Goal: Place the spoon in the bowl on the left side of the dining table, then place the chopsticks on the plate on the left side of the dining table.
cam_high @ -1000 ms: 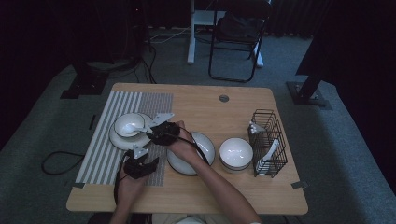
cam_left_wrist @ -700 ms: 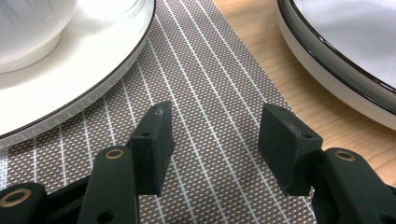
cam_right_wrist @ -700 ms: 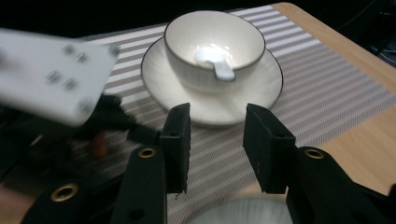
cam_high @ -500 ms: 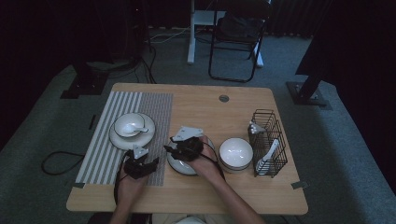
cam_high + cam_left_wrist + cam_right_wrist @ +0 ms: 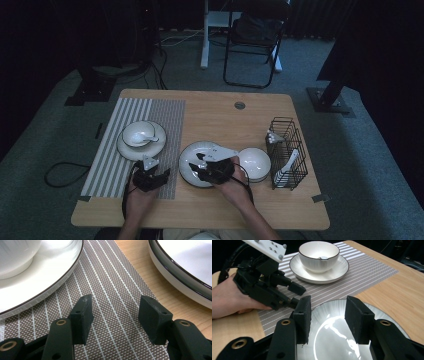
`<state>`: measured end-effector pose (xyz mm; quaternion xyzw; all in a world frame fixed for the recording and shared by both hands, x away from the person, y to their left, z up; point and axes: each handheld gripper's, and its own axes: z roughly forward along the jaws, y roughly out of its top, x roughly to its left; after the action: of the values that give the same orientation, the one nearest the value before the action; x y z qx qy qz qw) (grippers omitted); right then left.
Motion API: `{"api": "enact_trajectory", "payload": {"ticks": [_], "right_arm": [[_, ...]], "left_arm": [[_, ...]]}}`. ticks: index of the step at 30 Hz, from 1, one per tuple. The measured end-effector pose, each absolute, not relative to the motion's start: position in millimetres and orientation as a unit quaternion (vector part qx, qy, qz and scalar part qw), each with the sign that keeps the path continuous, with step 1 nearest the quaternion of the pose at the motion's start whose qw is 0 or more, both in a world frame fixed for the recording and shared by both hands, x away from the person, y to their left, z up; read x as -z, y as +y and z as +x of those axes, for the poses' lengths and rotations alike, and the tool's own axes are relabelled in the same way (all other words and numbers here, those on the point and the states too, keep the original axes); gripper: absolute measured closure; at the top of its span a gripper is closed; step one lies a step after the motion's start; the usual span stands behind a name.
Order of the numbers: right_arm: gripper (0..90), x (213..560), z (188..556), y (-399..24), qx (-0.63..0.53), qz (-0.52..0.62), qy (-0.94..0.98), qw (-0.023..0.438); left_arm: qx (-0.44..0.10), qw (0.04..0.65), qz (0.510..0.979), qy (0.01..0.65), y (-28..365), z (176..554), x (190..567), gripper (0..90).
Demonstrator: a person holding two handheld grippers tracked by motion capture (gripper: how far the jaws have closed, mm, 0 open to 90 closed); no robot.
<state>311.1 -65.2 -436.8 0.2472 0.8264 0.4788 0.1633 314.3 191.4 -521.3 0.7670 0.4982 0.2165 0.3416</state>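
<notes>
Dim carpet and a folding chair (image 5: 254, 45) lie beyond the wooden worktop (image 5: 210, 107), where a striped placemat (image 5: 150, 112) covers the left part. On that mat one setting looks finished: a small plate (image 5: 127, 149) carrying a bowl (image 5: 138, 133) with a spoon (image 5: 150, 136) in it. What seems left is the second setting, since the large plate (image 5: 192, 152) sits on bare wood just right of the mat, a second bowl (image 5: 256, 163) touches its right side, and more spoons wait in the wire rack (image 5: 287, 150) at the right.

My right gripper (image 5: 202, 172) hangs over the large plate's near half with its jaws about half open, having just been opening, and nothing between them. My left gripper (image 5: 159, 176) rests low over the mat's near right corner, jaws wide and empty.

From the right gripper view I see the glossy plate (image 5: 337, 325) directly beneath my pads, the left gripper (image 5: 297, 293) and its hand (image 5: 227, 298) across from me, and the finished setting (image 5: 319, 255) behind (the high view is too dark to show such detail). From the left gripper view I see only the weave of the mat (image 5: 112, 290) between two plate rims, but it confirms nothing is gripped.
</notes>
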Motion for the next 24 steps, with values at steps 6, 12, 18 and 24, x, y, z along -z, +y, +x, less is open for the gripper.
{"api": "enact_trajectory", "payload": {"ticks": [6, 12, 18, 24], "right_arm": [[54.8, 439.6, 300.2, -78.4, -0.482, 0.256, 0.822, 0.162], [53.4, 443.3, 291.3, -88.1, -0.479, 0.263, 0.822, 0.162], [53.0, 449.7, 284.1, -95.4, -0.477, 0.273, 0.820, 0.158], [52.7, 459.8, 278.1, -102.6, -0.470, 0.282, 0.822, 0.157]], "left_arm": [[-0.217, 0.342, 0.766, 0.499, 191.4, 314.3, 521.5, 46.1], [-0.221, 0.339, 0.767, 0.497, 189.9, 313.9, 521.6, 46.1], [-0.222, 0.338, 0.768, 0.497, 189.7, 313.9, 521.6, 46.0], [-0.223, 0.337, 0.769, 0.496, 189.6, 313.8, 521.6, 46.0]]}}
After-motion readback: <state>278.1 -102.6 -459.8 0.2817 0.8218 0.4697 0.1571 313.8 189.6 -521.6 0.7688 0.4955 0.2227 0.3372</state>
